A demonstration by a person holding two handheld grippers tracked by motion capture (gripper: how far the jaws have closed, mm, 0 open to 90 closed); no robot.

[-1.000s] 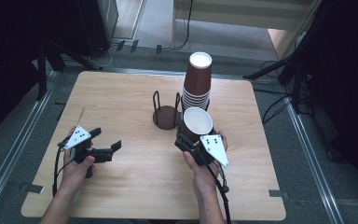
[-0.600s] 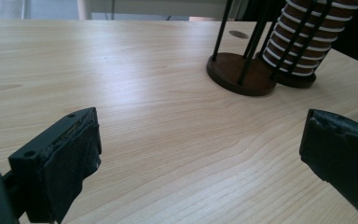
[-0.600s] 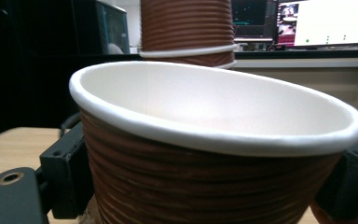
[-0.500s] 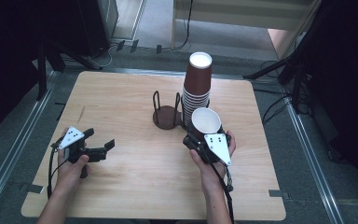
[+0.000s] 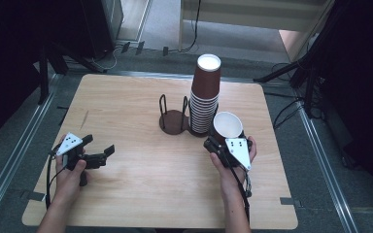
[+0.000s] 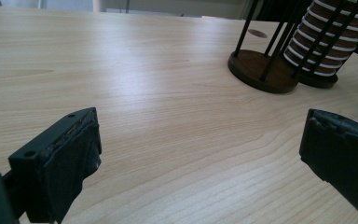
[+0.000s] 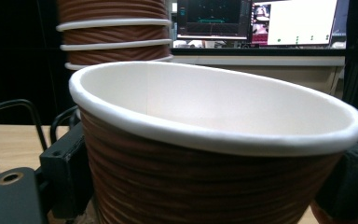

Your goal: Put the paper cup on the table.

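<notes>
In the high view my right gripper [image 5: 219, 143] is shut on a ribbed brown paper cup [image 5: 227, 126] with a white inside, held mouth-up just right of the tall stack of brown cups [image 5: 205, 97]. The stack stands in a dark wire holder [image 5: 174, 120] whose left base is bare. The right gripper view has the held cup [image 7: 214, 140] between the black jaws, with the stack [image 7: 114, 32] behind it. My left gripper [image 5: 102, 155] hovers open near the table's left front. Between its spread fingers [image 6: 60, 163] lies bare wood, with the holder base [image 6: 261, 70] far ahead.
The wooden table [image 5: 126, 107] stands on a grey floor with metal rails at both sides. Dark stands and cables surround it at the back and right. Lit monitors [image 7: 261, 21] show behind the cup in the right gripper view.
My right gripper has carried the cup to the right, away from the holder's front. My left gripper has drifted slightly left and stayed open.
</notes>
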